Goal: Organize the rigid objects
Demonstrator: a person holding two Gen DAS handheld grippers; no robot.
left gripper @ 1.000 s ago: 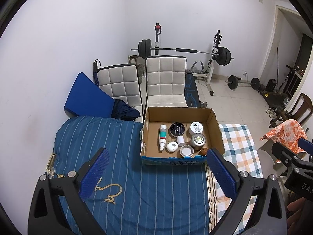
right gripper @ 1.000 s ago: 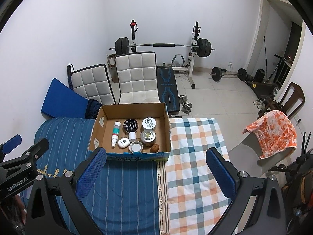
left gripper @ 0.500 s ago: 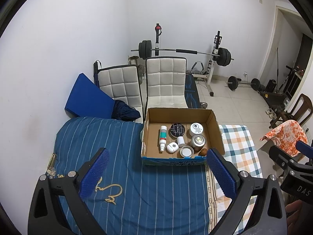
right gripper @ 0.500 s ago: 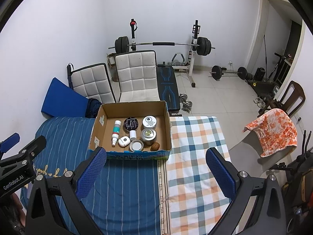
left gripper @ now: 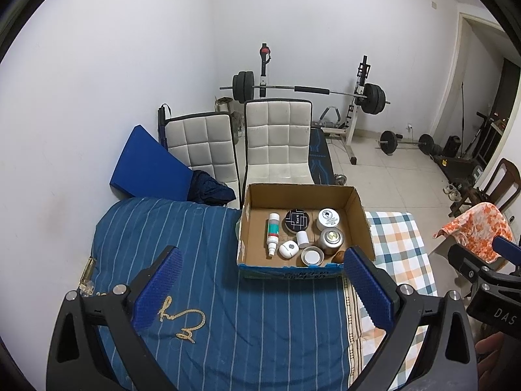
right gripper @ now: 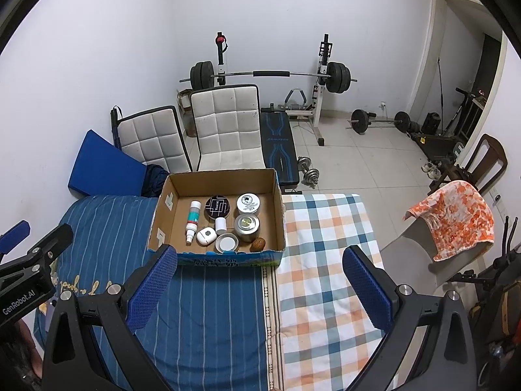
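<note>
A cardboard box point(left gripper: 359, 210) point(right gripper: 278, 208) sits on the bed. It holds a white and teal bottle point(left gripper: 273, 233) point(right gripper: 192, 216), a black round tin point(left gripper: 297, 220) point(right gripper: 217, 208), a white jar point(left gripper: 328, 218) point(right gripper: 248, 203), a metal can point(left gripper: 331, 240) point(right gripper: 246, 224), a small white bottle point(right gripper: 221, 224), a white case point(left gripper: 288, 249) point(right gripper: 206, 236), a silver lid point(left gripper: 312, 256) point(right gripper: 226, 242) and a brown nut point(right gripper: 258, 245). My left gripper point(left gripper: 260, 285) is open and empty, in front of the box. My right gripper point(right gripper: 259, 288) is open and empty, in front of the box's right corner.
The bed has a blue striped cover point(left gripper: 182, 254) on the left and a plaid cover point(right gripper: 325, 254) on the right. Two white chairs point(left gripper: 276, 140), a blue pad point(left gripper: 146, 166) and a barbell rack point(right gripper: 270, 75) stand behind. An orange towel point(right gripper: 452, 218) hangs at the right.
Both views shifted very slightly; the box and its contents have not moved. Both grippers stay open.
</note>
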